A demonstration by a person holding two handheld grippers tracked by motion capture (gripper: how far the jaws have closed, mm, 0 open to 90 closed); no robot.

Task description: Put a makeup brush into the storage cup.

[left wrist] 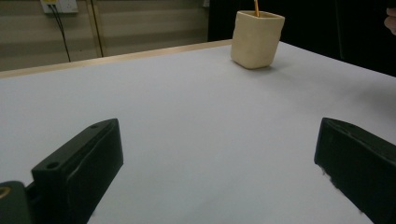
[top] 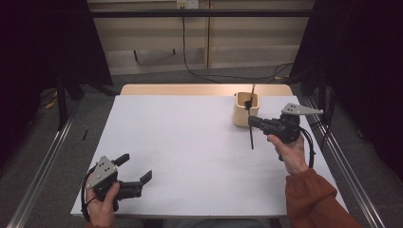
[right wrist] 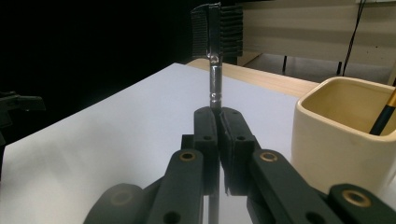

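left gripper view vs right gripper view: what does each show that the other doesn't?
Left gripper view: its own left claw, jaws wide apart over bare white tabletop.

Right gripper view: the right claw shut on a slim black comb-headed brush, held upright.

Both: the cream square ceramic cup with an orange-tipped stick inside, the same white table, and wall cables behind.

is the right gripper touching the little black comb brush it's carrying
Touching. In the right gripper view the right gripper has its jaws shut on the brush, pads pressed on both sides of its handle, no gap.
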